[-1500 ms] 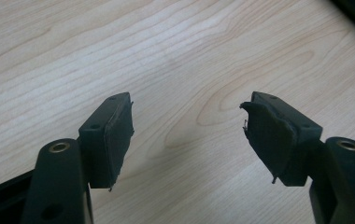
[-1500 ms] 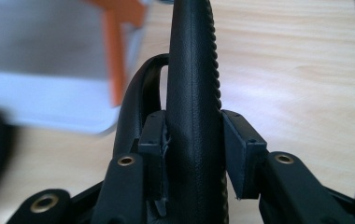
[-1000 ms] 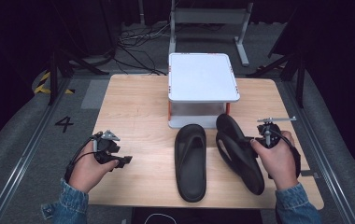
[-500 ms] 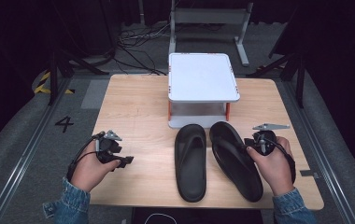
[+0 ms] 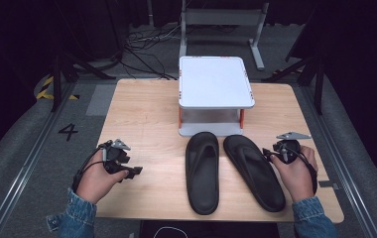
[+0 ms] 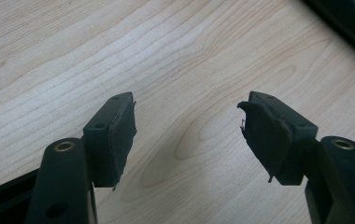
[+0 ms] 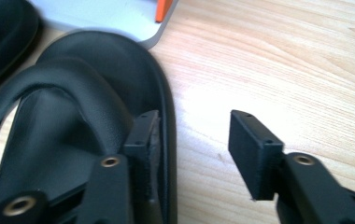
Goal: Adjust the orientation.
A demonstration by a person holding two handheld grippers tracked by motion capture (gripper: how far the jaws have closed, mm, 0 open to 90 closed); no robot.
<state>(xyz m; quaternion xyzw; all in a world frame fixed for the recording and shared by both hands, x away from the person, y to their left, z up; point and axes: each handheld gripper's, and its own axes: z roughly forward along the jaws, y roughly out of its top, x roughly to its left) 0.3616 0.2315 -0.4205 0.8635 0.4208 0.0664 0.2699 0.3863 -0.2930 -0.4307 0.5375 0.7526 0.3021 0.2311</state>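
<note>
Beside the white stand [image 5: 216, 82], two sandals [image 5: 202, 171] lie.

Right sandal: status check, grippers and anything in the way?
Right gripper jaws just opening, astride the rim of right sandal, now flat beside left sandal. Left gripper open, empty. Nothing blocking.

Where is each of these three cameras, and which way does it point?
High view: above the person's side, looking forward and down at the table; both hands show.
Left tool view: rides the left tool, facing bare wood; its open jaws show.
Right tool view: rides the right tool, jaws around the right sandal's rim.
Shared: that sandal, high and right views.
</note>
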